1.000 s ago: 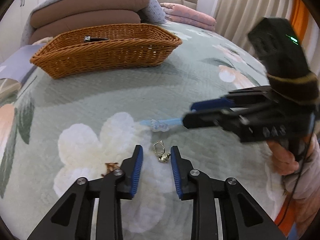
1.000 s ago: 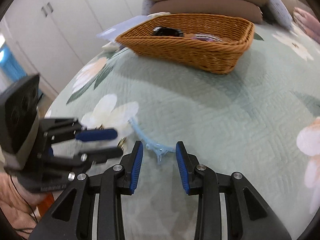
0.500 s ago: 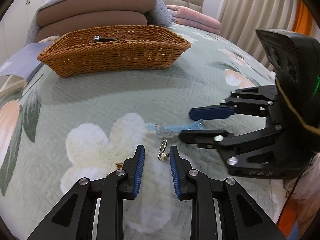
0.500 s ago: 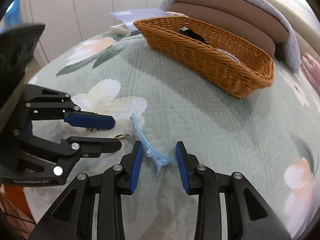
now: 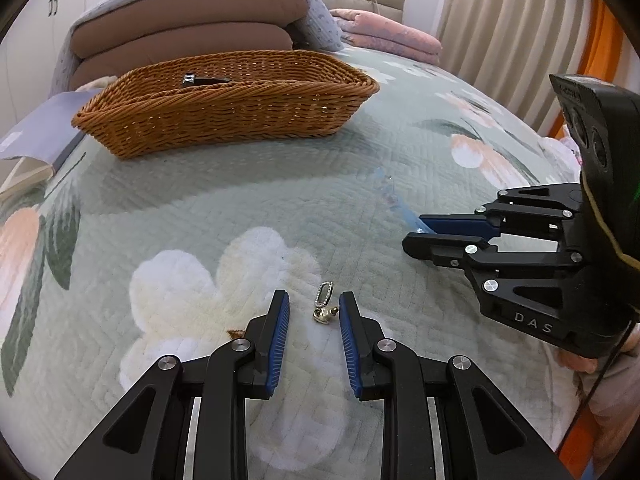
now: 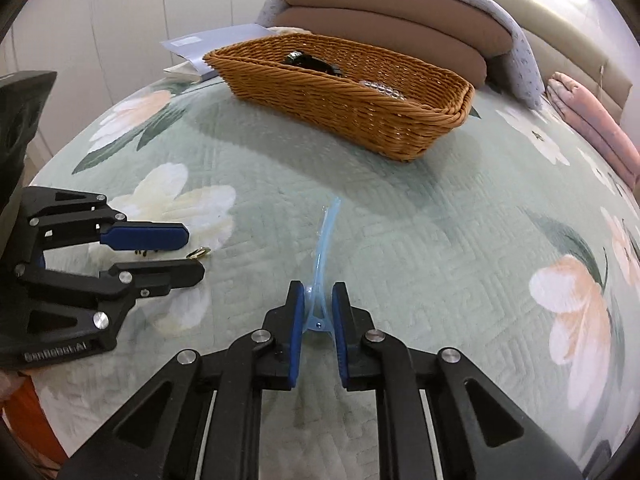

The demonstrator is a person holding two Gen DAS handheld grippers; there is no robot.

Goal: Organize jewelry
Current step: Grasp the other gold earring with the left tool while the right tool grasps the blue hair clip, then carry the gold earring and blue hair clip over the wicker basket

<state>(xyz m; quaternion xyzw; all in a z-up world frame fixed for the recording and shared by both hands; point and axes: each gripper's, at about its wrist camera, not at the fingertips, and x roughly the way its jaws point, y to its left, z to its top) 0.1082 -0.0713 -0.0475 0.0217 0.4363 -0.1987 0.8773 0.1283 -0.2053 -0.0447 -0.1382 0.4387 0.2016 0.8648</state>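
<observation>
A small gold earring lies on the quilt between the tips of my left gripper, whose jaws stand open around it without touching. My right gripper is shut on the base of a translucent blue hair clip; the clip's long end points toward the basket. The right gripper also shows in the left wrist view with the clip sticking out. The left gripper shows in the right wrist view beside the earring. A wicker basket holds a dark item and clear beads.
A floral green quilt covers the bed. Brown pillows under a grey blanket and folded pink bedding lie behind the basket. A grey booklet sits at the left. Curtains hang at the right.
My right gripper has closed on the blue hair clip and swung it away from the earring, its tip now toward the basket. My left gripper has stayed open around the earring.
</observation>
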